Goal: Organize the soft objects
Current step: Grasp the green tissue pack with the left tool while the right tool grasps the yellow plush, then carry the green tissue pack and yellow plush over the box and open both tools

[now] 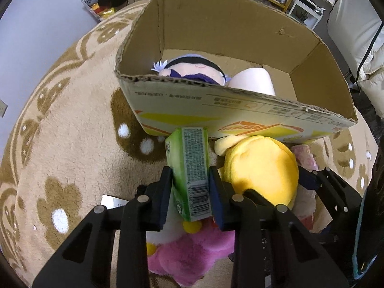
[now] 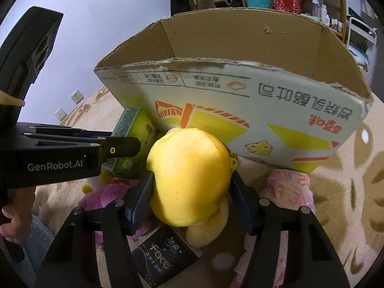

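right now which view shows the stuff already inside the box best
Left wrist view: it looks over the cardboard box rim onto a plush doll and a white item inside. Right wrist view shows only the box's printed outer wall.

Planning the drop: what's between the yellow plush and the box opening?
Only the box's printed front wall, in the right wrist view; the yellow plush sits below its rim.
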A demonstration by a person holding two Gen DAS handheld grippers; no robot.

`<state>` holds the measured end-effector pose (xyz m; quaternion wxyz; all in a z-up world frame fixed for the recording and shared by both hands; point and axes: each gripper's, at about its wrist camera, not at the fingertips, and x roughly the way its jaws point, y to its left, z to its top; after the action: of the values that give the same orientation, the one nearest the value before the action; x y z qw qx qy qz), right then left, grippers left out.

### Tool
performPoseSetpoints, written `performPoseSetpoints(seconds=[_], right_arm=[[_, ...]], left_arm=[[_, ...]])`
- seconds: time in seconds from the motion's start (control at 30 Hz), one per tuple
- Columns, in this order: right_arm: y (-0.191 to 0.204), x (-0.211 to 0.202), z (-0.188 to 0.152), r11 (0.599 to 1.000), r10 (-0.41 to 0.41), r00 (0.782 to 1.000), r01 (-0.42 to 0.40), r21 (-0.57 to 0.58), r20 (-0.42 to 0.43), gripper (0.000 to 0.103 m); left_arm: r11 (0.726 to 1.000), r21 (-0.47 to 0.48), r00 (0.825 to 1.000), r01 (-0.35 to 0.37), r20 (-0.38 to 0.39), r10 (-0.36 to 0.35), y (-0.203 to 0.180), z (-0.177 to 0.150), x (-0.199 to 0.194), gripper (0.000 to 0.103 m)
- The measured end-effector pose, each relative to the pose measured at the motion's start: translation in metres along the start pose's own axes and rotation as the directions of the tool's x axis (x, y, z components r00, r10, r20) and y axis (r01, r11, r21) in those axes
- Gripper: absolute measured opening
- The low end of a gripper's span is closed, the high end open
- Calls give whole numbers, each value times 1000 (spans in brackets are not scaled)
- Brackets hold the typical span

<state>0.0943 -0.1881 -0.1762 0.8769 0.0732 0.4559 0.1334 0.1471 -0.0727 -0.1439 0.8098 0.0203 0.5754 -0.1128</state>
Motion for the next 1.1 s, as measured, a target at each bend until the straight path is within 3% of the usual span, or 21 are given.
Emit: performPoseSetpoints(seconds=[0.4, 0.6, 0.67, 0.93, 1.1], right_arm=[[-15, -36, -5, 997, -45, 997, 40, 67, 68, 63], [-19, -58, -9, 993, -75, 992, 65, 97, 104, 59], [-19, -64, -10, 991, -84, 990, 71, 112, 114, 53], [-11, -85, -11, 992, -93, 984, 78, 104, 155, 51], [-3, -110, -11, 992, -109, 967, 91, 86, 230, 51]], left_arm=[[999, -35, 994, 1, 105, 2, 8, -8, -33, 28], [999, -41, 986, 15, 166, -8, 10, -12, -49, 28], [999, -48, 983, 11, 181, -2, 12, -14, -54, 28], [997, -74, 968, -35, 246, 52, 20, -26, -81, 28], [996, -76, 952, -53, 298, 74, 24, -35, -102, 28]])
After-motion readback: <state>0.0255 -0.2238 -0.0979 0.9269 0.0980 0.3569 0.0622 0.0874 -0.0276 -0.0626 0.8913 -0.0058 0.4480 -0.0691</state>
